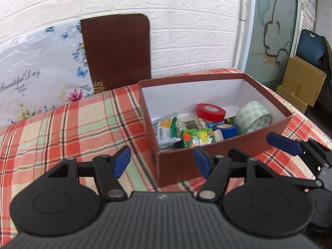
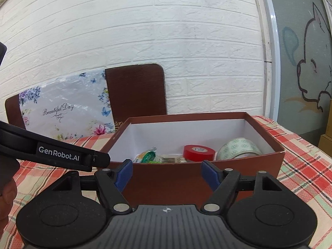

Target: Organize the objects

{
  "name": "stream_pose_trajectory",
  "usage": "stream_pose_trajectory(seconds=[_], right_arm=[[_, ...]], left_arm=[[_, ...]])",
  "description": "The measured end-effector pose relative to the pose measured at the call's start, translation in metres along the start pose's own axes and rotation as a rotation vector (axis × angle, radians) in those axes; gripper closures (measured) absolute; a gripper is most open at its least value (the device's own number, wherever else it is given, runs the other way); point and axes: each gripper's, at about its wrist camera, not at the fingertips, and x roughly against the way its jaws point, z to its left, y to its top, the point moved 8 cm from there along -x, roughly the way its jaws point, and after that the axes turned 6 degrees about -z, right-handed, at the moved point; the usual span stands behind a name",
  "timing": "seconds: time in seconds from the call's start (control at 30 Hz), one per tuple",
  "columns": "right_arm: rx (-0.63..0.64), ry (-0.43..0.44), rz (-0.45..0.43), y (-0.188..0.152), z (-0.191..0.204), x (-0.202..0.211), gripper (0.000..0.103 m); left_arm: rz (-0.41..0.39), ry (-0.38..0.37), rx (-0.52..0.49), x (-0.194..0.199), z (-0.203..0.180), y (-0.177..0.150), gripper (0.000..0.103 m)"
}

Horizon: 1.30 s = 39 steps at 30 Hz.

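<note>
A brown cardboard box (image 1: 228, 151) with a white inside stands open on the plaid tablecloth (image 1: 72, 128). In it lie a red tape roll (image 1: 210, 112), a patterned clear tape roll (image 1: 254, 116), a blue tape roll (image 1: 225, 129), a green packet (image 1: 197, 138) and a white-green pouch (image 1: 166, 130). My left gripper (image 1: 161, 160) is open and empty, just in front of the box's near left corner. My right gripper (image 2: 167, 174) is open and empty in front of the box's near wall (image 2: 186, 178); it also shows in the left wrist view (image 1: 290, 145). The red roll (image 2: 198, 152) and patterned roll (image 2: 238, 147) show over the rim.
A brown board (image 1: 117, 51) and a floral "Beautiful Day" plastic bag (image 1: 39, 74) lean on the white brick wall behind the table. Cardboard boxes (image 1: 300, 83) and a blue chair (image 1: 311, 45) stand off the table's right. The left gripper's body (image 2: 51, 155) crosses the right wrist view's left.
</note>
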Motion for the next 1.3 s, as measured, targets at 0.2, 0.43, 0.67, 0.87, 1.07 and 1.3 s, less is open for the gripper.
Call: stream_pose_trajectory(seconds=[0.2,0.43,0.67,0.87,1.07,1.3], right_arm=[[0.026,0.021,0.006,-0.002,0.021,0.008,0.029],[0.036,0.034,0.025,-0.011,0.04,0.016,0.022],[0.014,0.059,0.095,-0.029,0.056,0.017,0.019],[-0.022,0.073,0.118,-0.031,0.069,0.02,0.01],[-0.054,0.063,0.125,-0.031,0.074,0.022,0.006],[-0.062,0.061,0.122,-0.028,0.083,0.025,0.002]], left_arm=[[-0.003,0.021,0.035,0.013,0.016,-0.01,0.031],[-0.003,0.08,0.048,0.027,0.037,-0.027,0.027],[0.01,0.176,0.054,0.038,0.065,-0.047,0.016],[0.001,0.253,0.032,0.049,0.083,-0.057,0.007],[0.02,0.268,0.032,0.053,0.093,-0.068,0.002],[0.04,0.289,0.019,0.055,0.099,-0.076,0.0]])
